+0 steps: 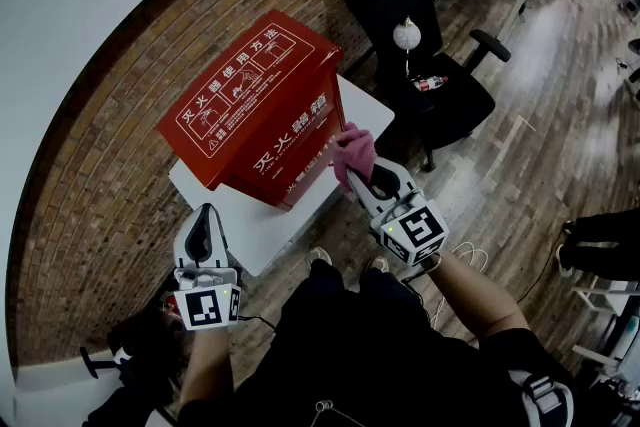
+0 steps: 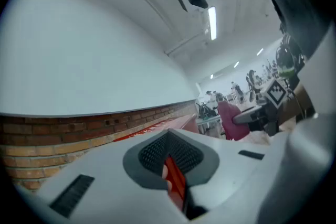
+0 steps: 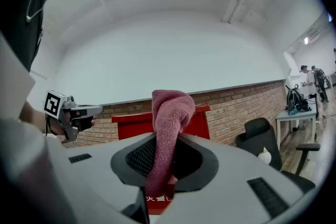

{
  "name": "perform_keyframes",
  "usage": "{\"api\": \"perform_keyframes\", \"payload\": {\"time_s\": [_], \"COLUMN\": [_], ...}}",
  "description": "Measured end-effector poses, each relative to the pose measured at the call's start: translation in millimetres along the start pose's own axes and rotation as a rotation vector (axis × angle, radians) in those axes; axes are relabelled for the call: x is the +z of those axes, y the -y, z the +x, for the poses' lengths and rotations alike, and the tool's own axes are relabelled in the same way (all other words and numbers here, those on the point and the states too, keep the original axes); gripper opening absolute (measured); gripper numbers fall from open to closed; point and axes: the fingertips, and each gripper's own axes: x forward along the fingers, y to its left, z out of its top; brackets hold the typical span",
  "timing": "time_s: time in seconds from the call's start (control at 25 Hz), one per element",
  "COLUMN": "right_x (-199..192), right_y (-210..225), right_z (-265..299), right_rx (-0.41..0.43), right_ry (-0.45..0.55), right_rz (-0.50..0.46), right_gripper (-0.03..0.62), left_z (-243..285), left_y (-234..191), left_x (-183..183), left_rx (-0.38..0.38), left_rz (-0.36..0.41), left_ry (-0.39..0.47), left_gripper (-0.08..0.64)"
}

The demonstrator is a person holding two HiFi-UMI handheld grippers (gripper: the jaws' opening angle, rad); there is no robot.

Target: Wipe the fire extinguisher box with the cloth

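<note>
Head view alone shows the fire extinguisher box point(image 1: 255, 105) standing on a white table point(image 1: 262, 240). It is straight ahead of my right tongs point(image 1: 368, 180), and ahead and to the right of my left tongs point(image 1: 206, 220). Right gripper view adds what that one misses: my right jaws are clamped on the pink cloth point(image 3: 169, 123), which bunches up past their tips in front of the red box. Left gripper view shows my left jaws together, holding nothing.
</note>
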Motion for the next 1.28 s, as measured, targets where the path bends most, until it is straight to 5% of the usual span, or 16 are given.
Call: {"api": "perform_keyframes", "payload": {"time_s": [0.32, 0.52, 0.68, 0.84, 1.12, 1.28], "right_x": [0, -2, 2, 11, 22, 18], "right_y": [-7, -7, 1, 13, 45, 63], "right_z": [13, 32, 46, 55, 77, 91], "right_rx": [-0.126, -0.175, -0.162, -0.123, 0.001, 0.065], "right_ry": [-0.003, -0.009, 0.039, 0.112, 0.193, 0.19], "right_rz": [0.06, 0.162, 0.388, 0.644, 0.945, 1.052], "right_gripper": [0.086, 0.086, 0.086, 0.086, 0.086, 0.084], "left_z": [11, 27, 42, 66, 109, 103], "left_y": [-46, -85, -104, -107, -54, -14], "left_x": [25, 41, 49, 64, 83, 96], "left_rx": [-0.035, -0.046, -0.079, -0.154, -0.353, -0.443], "left_rz": [-0.085, 0.004, 0.09, 0.224, 0.672, 0.716], "left_ry": [0.127, 0.218, 0.283, 0.337, 0.345, 0.329], "left_gripper": [0.02, 0.02, 0.02, 0.02, 0.02, 0.02]}}
